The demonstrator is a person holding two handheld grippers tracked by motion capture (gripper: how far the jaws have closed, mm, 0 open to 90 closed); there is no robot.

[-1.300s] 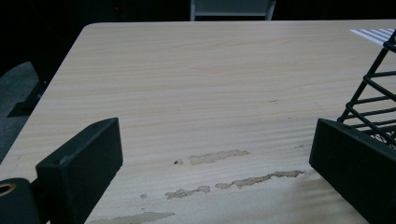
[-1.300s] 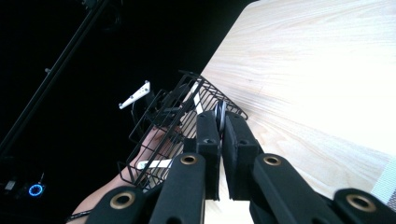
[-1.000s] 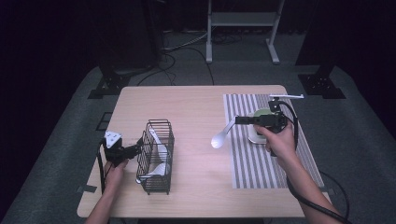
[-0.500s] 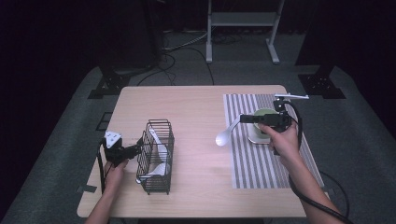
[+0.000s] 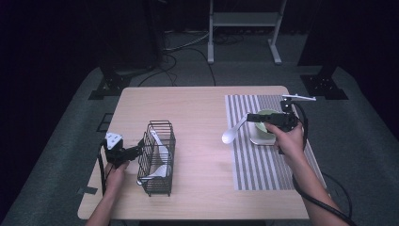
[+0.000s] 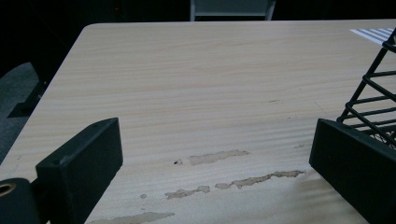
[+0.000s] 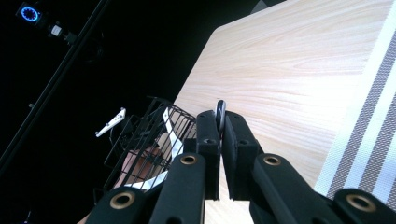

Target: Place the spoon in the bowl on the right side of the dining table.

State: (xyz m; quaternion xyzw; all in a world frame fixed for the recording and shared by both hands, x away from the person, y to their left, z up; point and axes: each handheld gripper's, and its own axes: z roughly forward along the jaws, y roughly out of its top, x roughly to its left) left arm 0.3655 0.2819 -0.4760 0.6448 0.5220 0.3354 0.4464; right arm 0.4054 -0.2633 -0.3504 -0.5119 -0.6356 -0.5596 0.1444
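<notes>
right tongs [image 5: 250, 117] clamping a white spoon [image 5: 234, 133] by its handle, bowl pointing left toward the wire basket [image 5: 157, 157], which left tongs [image 5: 138, 151], gaping empty, are flanking.

A green bowl [image 5: 266, 126] sits on a striped mat [image 5: 263, 165] on the wooden counter [image 5: 197, 117], near a metal stand [image 5: 242, 21].
</notes>
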